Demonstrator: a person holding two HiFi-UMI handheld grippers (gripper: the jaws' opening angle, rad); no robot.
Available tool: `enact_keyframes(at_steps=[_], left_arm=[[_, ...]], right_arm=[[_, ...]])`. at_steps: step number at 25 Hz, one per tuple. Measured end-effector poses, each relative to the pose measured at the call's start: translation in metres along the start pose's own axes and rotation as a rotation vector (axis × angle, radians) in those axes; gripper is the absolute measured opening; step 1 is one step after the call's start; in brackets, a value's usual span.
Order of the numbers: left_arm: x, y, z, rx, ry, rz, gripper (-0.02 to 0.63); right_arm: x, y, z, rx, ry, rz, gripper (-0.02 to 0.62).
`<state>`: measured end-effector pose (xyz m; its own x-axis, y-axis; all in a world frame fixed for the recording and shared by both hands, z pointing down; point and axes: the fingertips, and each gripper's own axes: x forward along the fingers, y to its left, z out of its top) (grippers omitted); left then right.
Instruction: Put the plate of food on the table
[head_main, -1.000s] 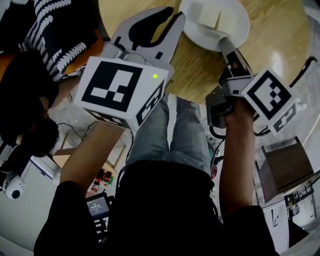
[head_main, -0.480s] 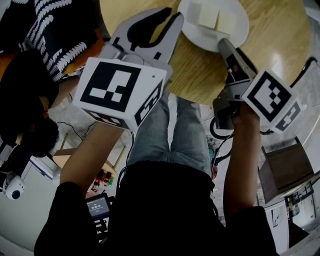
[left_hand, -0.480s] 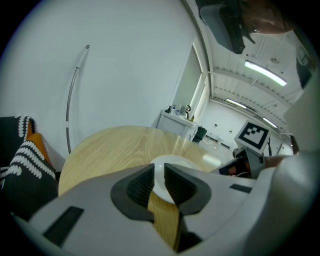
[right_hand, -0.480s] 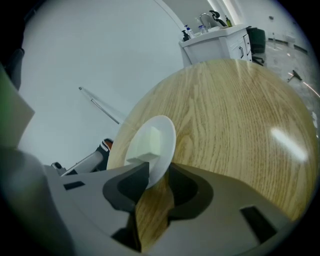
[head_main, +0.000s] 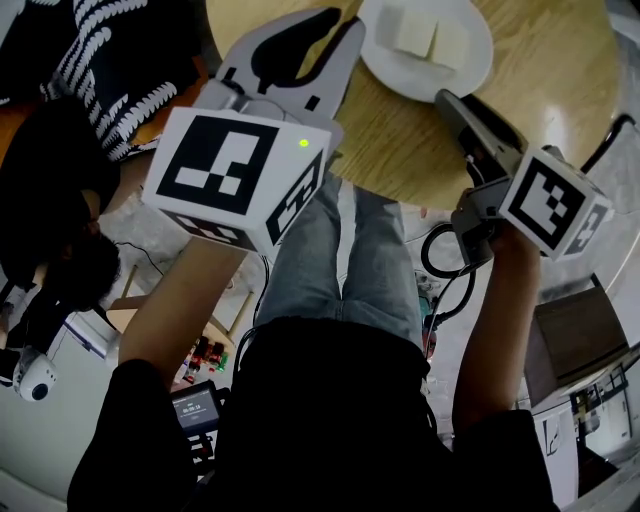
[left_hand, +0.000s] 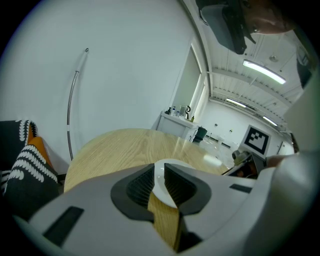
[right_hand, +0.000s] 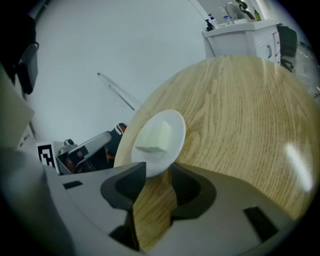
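A white plate (head_main: 425, 50) with pale blocks of food (head_main: 432, 37) rests on the round wooden table (head_main: 520, 110) near its front edge. My right gripper (head_main: 445, 98) points at the plate's near rim from just below it. Its jaws have just been opening and now stand apart. In the right gripper view the plate (right_hand: 159, 142) lies just ahead of the right gripper (right_hand: 157, 182), and the pads do not press on it. My left gripper (head_main: 350, 22) hovers over the table to the left of the plate, with a narrow gap and nothing between its jaws (left_hand: 160, 182).
A black-and-white patterned cloth (head_main: 110, 60) lies left of the table. A cardboard box (head_main: 575, 335) stands on the floor at the right. A black cable (head_main: 445, 265) hangs by the right hand. A white counter with bottles (right_hand: 240, 25) stands beyond the table.
The right gripper rolled and drew back a little from the plate's rim, and its jaws opened. The plate stays flat on the table. The left gripper has not moved.
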<state>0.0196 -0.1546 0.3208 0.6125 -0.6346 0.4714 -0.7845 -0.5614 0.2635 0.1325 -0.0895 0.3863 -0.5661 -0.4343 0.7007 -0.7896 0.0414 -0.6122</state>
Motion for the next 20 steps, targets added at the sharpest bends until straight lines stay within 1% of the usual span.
enact_keyframes(at_steps=[2,7,10,13,17,20], left_arm=[[0.000,0.001,-0.001,-0.003,0.001,0.003,0.069],[-0.002,0.003,-0.001,0.003,0.010,0.009,0.069],[-0.003,0.004,0.006,0.014,0.000,0.013,0.069],[-0.002,0.003,0.011,0.017,-0.007,0.013,0.069],[-0.010,0.001,0.021,0.023,-0.015,0.018,0.069],[-0.015,0.003,0.027,0.032,-0.014,0.022,0.069]], right_arm=[[0.001,-0.002,-0.003,-0.022,0.013,-0.002,0.153],[0.005,-0.002,-0.005,-0.027,0.019,0.016,0.153],[0.005,-0.014,-0.012,0.012,0.026,-0.010,0.153],[0.001,-0.019,-0.019,0.001,0.044,-0.024,0.153],[-0.008,-0.018,-0.024,0.013,0.047,-0.024,0.153],[-0.011,-0.015,-0.019,-0.012,0.055,-0.032,0.153]])
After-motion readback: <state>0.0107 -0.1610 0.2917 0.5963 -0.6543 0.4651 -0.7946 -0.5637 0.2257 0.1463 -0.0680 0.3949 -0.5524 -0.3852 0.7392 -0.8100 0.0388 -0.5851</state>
